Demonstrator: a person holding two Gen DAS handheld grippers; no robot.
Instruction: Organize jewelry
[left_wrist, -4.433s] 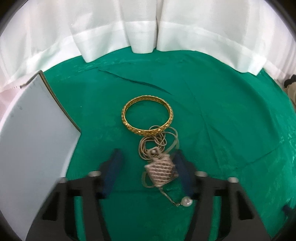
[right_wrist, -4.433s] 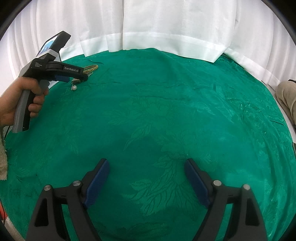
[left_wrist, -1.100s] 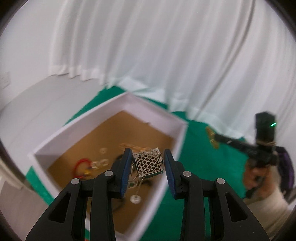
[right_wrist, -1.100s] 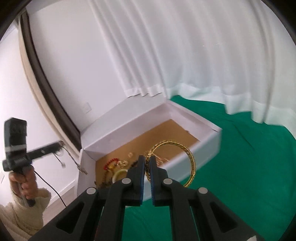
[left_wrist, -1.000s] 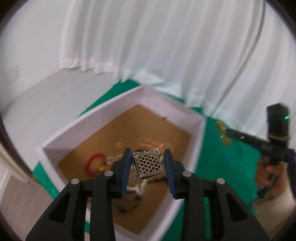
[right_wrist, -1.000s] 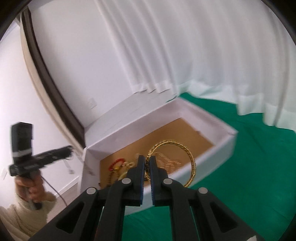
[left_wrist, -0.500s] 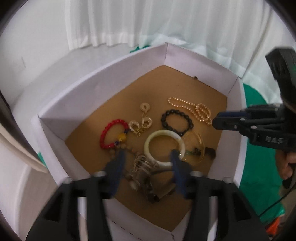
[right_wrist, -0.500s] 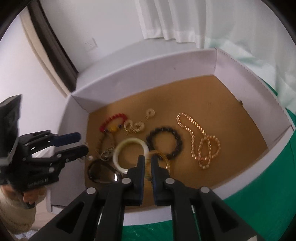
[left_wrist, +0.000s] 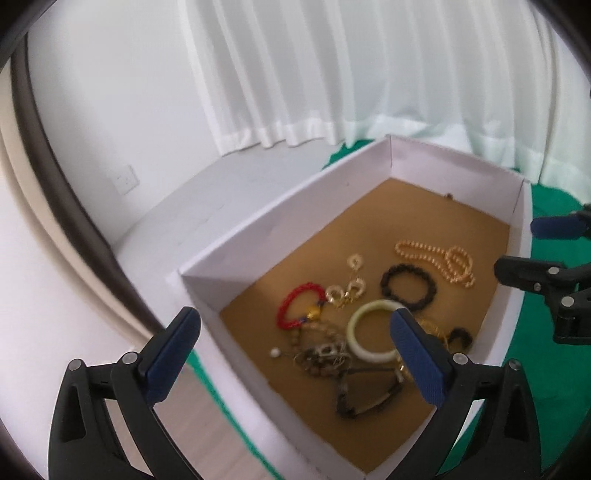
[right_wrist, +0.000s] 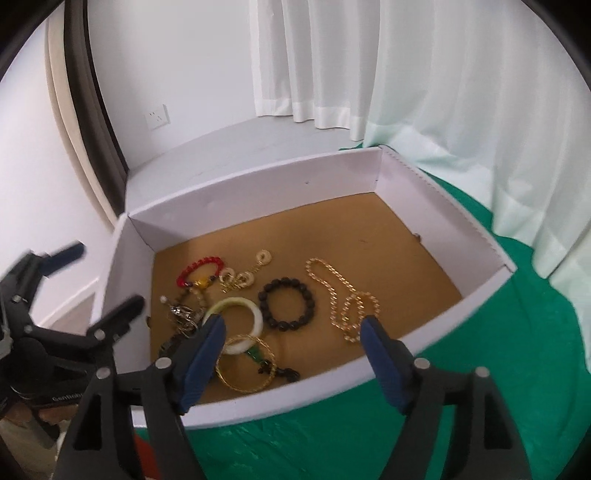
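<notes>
A white box (left_wrist: 280, 206) (right_wrist: 258, 184) with a brown floor holds the jewelry. The silver necklace with the lattice pendant (left_wrist: 321, 356) (right_wrist: 181, 314) lies in its near left part. The gold bangle (right_wrist: 245, 363) lies near the front wall, by a pale jade bangle (left_wrist: 369, 332) (right_wrist: 240, 325). My left gripper (left_wrist: 295, 354) is open and empty above the box's left corner; it also shows in the right wrist view (right_wrist: 96, 277). My right gripper (right_wrist: 293, 350) is open and empty above the box's front wall; it also shows in the left wrist view (left_wrist: 532, 243).
Also in the box: a red bead bracelet (right_wrist: 199, 271), a black bead bracelet (right_wrist: 286, 302), a gold chain (right_wrist: 343, 299), gold ring earrings (right_wrist: 240, 277) and dark sunglasses (left_wrist: 365, 402). The box stands on green cloth (right_wrist: 498, 350). White curtains (right_wrist: 443, 92) hang behind.
Both grippers have opened. The silver necklace has left my left gripper and the gold bangle my right one; both now lie in the box. Both grippers have pulled back.
</notes>
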